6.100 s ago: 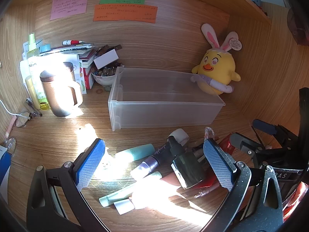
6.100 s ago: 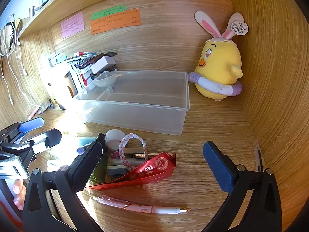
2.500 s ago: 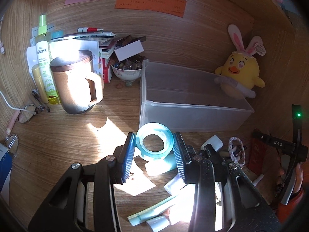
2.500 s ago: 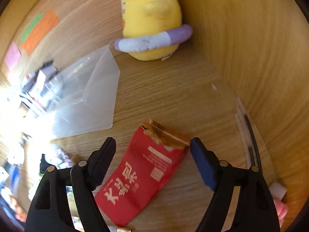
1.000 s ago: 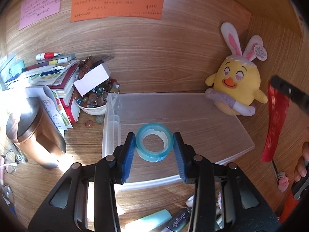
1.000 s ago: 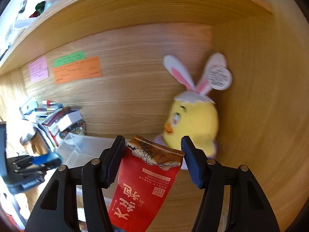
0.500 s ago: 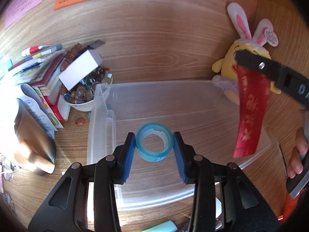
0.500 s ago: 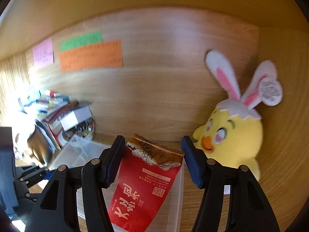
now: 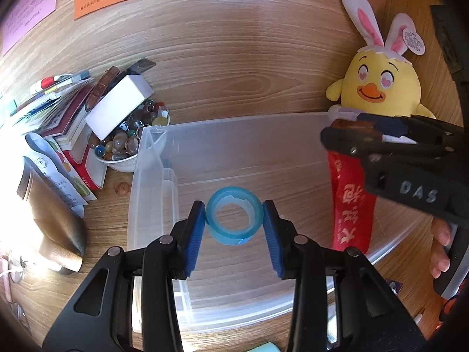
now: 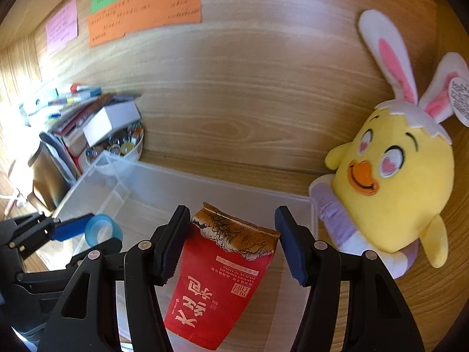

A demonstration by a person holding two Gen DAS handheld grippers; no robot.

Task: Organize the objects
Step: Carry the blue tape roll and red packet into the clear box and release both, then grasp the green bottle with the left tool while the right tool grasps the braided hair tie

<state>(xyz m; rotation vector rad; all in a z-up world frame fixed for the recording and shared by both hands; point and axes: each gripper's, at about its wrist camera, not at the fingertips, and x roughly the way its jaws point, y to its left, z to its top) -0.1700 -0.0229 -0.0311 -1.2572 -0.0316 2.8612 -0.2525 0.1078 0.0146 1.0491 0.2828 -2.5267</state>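
Both claws angled down over clear bin point(image 9: 152, 176): left claw point(image 9: 234, 228) clamps tape roll point(image 9: 234, 218), right claw point(image 10: 231, 245) clamps red packet point(image 10: 222, 281).

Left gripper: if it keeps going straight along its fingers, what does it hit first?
Probably the floor of the clear bin: the left gripper, shut on the tape roll, points down into it, nothing between. Depth uncertain.

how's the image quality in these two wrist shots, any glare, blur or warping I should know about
Left wrist view: sunlight blows out the left edge around the brown mug; the tape roll is sharp; fisheye bends the clear bin. Right wrist view: the sticky notes are slightly smeared, the left edge is overexposed, and the red packet stays crisp.
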